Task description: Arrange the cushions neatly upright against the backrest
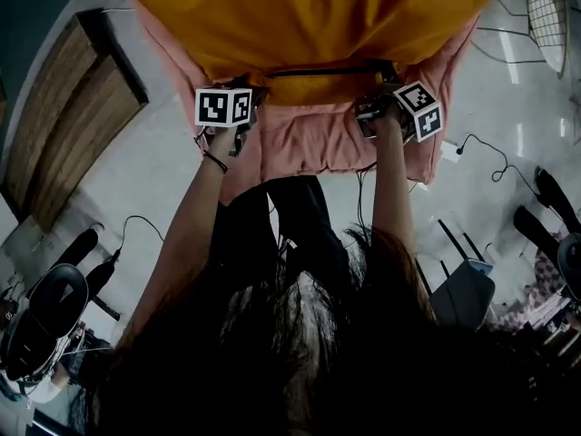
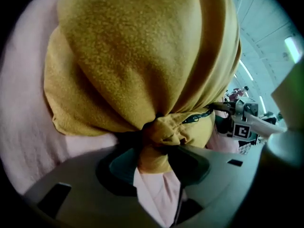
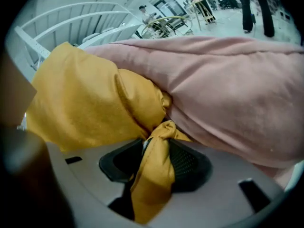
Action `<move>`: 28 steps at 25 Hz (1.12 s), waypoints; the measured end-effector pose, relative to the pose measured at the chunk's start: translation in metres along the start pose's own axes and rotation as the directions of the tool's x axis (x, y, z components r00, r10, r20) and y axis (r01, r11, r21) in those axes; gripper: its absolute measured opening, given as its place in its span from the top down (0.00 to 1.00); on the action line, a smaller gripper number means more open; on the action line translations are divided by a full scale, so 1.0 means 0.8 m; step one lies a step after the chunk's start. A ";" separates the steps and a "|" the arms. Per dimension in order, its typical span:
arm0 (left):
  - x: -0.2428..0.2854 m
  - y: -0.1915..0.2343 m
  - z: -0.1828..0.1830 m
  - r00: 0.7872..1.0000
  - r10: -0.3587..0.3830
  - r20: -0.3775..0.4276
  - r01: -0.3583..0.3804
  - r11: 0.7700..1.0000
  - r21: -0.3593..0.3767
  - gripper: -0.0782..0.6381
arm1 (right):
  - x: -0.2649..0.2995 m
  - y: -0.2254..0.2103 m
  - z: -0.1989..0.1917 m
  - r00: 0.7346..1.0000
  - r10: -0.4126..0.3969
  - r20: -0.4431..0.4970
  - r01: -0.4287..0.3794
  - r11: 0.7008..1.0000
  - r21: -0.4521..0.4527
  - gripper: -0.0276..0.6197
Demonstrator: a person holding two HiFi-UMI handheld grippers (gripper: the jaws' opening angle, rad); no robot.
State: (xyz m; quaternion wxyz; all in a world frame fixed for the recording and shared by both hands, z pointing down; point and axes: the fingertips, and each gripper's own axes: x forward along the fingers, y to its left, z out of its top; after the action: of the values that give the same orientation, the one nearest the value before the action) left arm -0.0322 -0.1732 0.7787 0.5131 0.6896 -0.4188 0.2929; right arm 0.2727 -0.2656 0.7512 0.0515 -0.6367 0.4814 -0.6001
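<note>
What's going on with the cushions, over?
Left tool pinching yellow cushion corner, pink fabric too. Right tool pinching another corner. pink cushion pressed alongside. No blocker seen.

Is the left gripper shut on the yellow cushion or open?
Shut on it: the left gripper pinches a bunched corner of the yellow cushion.

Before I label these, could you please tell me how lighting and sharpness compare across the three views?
Head view: dim overall, dark hair swallowing the lower half. Left gripper view: yellow cushion evenly lit and sharp, corners black from the fisheye. Right gripper view: pink cushion sharp, railing bowed.
</note>
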 end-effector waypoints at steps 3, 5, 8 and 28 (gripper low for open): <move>-0.006 -0.005 0.001 0.998 -0.060 -0.022 0.060 0.998 -0.031 0.61 | -0.013 0.011 0.002 0.999 0.030 -0.011 -0.031 0.998 -0.060 0.64; -0.010 -0.009 0.001 0.997 -0.074 -0.037 0.073 0.997 -0.029 0.61 | -0.024 0.019 0.002 0.998 0.055 -0.014 -0.056 0.995 -0.079 0.60; -0.023 -0.017 -0.007 0.997 -0.071 -0.038 0.071 0.997 0.009 0.61 | -0.046 0.032 0.001 0.996 0.085 -0.011 -0.086 0.987 -0.134 0.59; -0.246 -0.143 0.014 0.895 -0.400 0.199 0.336 0.896 0.291 0.61 | -0.248 0.210 -0.139 0.959 0.271 -0.086 -0.270 0.772 -0.575 0.65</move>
State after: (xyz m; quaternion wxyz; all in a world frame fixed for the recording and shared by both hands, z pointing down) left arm -0.0262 -0.1151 0.5581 0.4110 0.8473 -0.3015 0.1492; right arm 0.1260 -0.1635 0.5321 -0.0590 -0.5465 0.7278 -0.4101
